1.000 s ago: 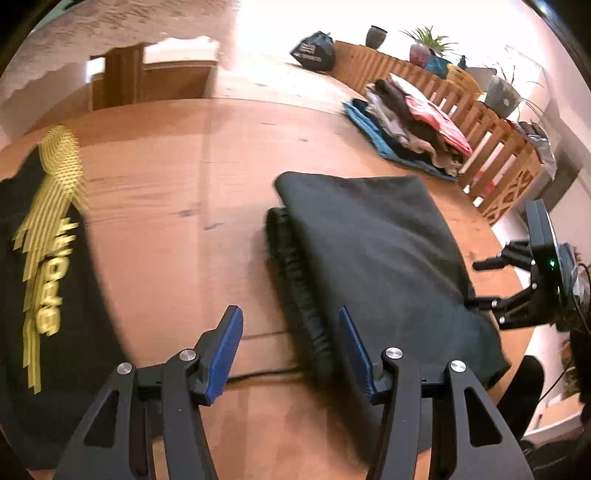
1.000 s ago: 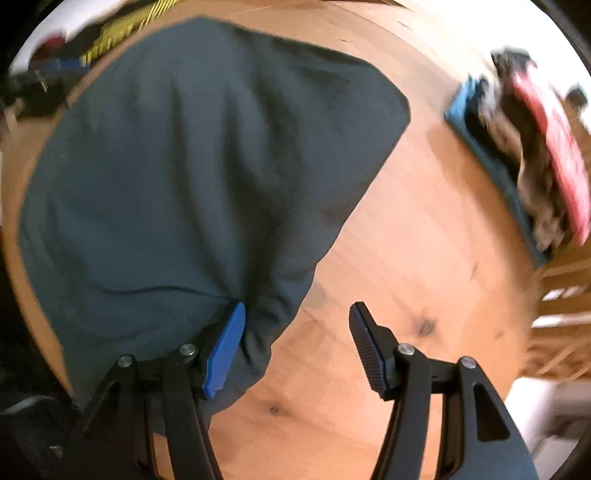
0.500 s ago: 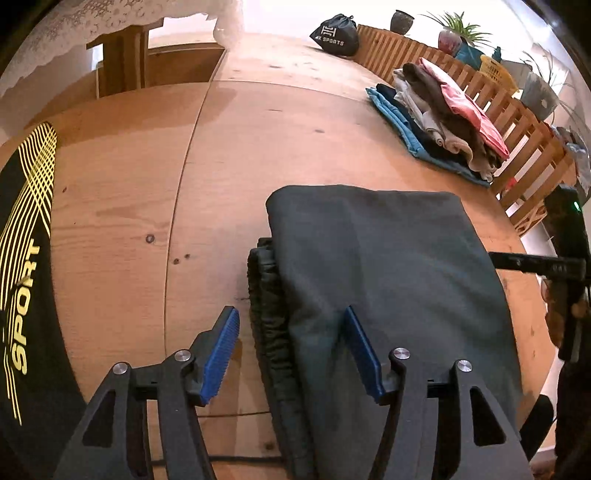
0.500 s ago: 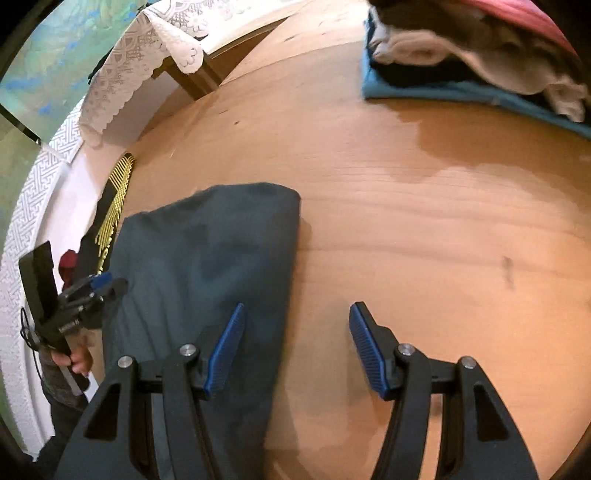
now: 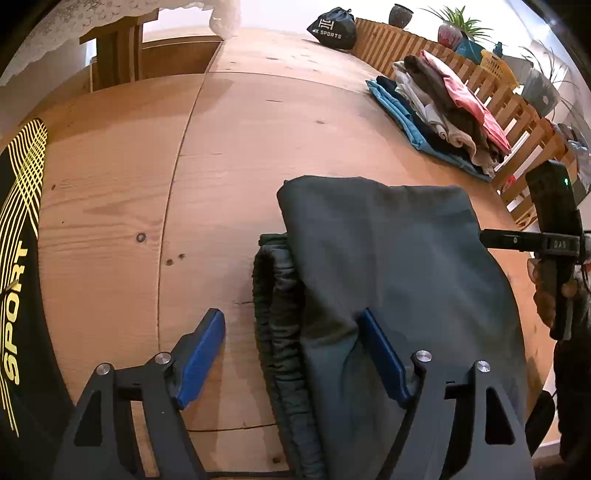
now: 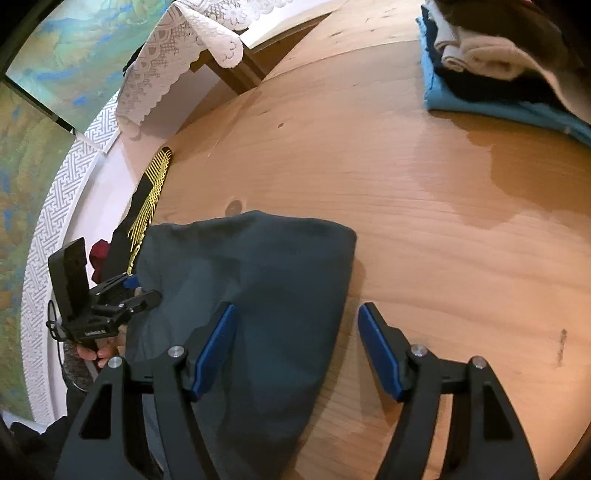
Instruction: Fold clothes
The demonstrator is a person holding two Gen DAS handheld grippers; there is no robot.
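A folded dark grey garment (image 5: 388, 258) with a gathered waistband (image 5: 273, 314) lies on the wooden table (image 5: 110, 221). My left gripper (image 5: 291, 354) straddles the waistband edge, jaws opening: one pad hangs over bare wood, the other over the cloth, neither pressing. In the right wrist view the same garment (image 6: 258, 280) spreads under my right gripper (image 6: 297, 350), whose jaws are opening too. Its left pad is above the cloth, its right pad above the table (image 6: 424, 221), with the garment's right edge between them. The left gripper (image 6: 144, 291) shows at the garment's far left edge.
A stack of folded clothes (image 5: 443, 110) lies at the back right by a slatted wooden rail (image 5: 517, 122). A black shirt with yellow SPORT print (image 5: 18, 295) covers the left side. A black sports bag (image 5: 332, 27) and plant pots stand far back.
Both grippers' jaws have widened. The left one came down over the garment's waistband edge. The right one swung round from over the cloth to the garment's right edge.
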